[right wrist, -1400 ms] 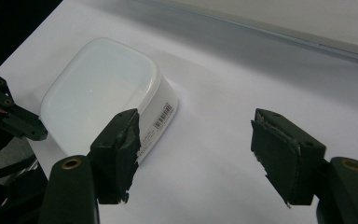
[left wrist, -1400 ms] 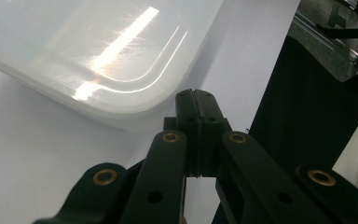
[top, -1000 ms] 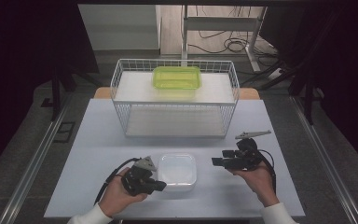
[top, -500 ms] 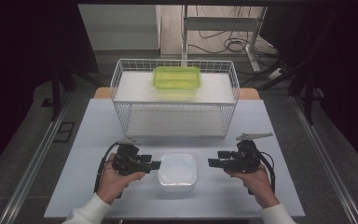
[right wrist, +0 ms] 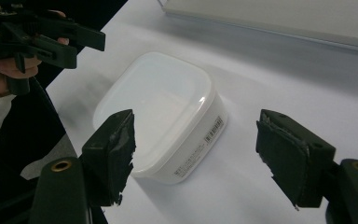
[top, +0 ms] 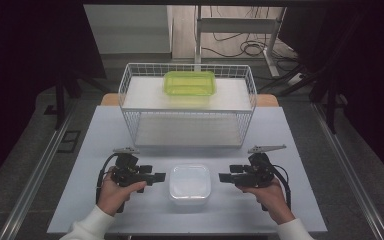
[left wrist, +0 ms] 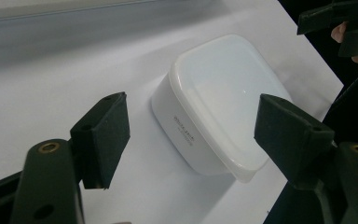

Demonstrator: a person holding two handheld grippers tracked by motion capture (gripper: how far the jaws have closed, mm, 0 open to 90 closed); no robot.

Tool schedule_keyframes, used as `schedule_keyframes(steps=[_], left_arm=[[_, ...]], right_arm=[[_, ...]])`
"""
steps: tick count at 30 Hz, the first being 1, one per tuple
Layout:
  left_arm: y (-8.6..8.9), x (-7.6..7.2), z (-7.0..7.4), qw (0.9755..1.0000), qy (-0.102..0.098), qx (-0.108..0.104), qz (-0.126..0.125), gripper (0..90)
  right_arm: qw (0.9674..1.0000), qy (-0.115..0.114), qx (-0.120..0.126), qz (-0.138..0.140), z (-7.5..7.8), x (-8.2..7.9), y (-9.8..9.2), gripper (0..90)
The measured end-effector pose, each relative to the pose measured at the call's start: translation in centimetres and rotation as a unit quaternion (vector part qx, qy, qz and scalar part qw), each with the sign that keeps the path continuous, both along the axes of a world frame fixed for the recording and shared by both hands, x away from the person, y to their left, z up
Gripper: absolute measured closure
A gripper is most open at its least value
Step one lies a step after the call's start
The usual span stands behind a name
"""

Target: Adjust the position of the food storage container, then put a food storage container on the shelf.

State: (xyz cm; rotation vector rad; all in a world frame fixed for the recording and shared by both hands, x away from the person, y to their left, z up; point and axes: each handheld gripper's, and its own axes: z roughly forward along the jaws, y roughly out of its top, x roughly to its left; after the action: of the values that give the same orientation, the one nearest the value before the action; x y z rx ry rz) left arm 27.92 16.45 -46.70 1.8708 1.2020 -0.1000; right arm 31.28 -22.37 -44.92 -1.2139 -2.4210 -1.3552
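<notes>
**Two open grippers flank a lidded white box**

The white container [top: 190, 184] sits lid-on near the front of the table [top: 300, 135], between the left gripper [top: 155, 177] and the right gripper [top: 225, 177] — touched by neither. The left jaws have just been opening and stand wide with nothing between them; the right jaws gape too, empty.

Risks, as I judge them: the smooth, rounded walls could slip from the pads, or a one-sided push could skid the box toward the table's edge. A pinch on the rim might pop the lid.

Small grey print on one wall [left wrist: 185, 130] and a barcode label [right wrist: 213, 129] are too small to read. A green tub [top: 190, 82] rests on the wire rack [top: 130, 107] behind.
</notes>
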Motion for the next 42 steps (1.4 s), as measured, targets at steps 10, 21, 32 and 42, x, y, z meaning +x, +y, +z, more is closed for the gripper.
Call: schedule_keyframes(steps=[10,21,32,42], left_arm=[[-0.5,0.3,-0.4,0.9998,0.013,-0.011,-0.012,25.3],[-1.1,1.2,-1.7,0.9973,0.055,-0.047,-0.011,30.3],[-0.9,1.9,-3.0,0.9931,0.094,-0.068,-0.012,36.9],[-1.3,1.9,-3.6,0.9902,0.115,-0.075,-0.022,43.3]], right_arm=[[0.9996,0.026,0.006,-0.006,-0.3,0.2,0.4,29.1],[0.9986,0.052,0.01,0.001,-1.5,0.1,2.2,32.8],[0.9971,0.072,0.021,0.003,-2.4,0.3,2.9,38.9],[0.9952,0.092,0.033,0.0,-3.3,0.5,2.8,44.3]])
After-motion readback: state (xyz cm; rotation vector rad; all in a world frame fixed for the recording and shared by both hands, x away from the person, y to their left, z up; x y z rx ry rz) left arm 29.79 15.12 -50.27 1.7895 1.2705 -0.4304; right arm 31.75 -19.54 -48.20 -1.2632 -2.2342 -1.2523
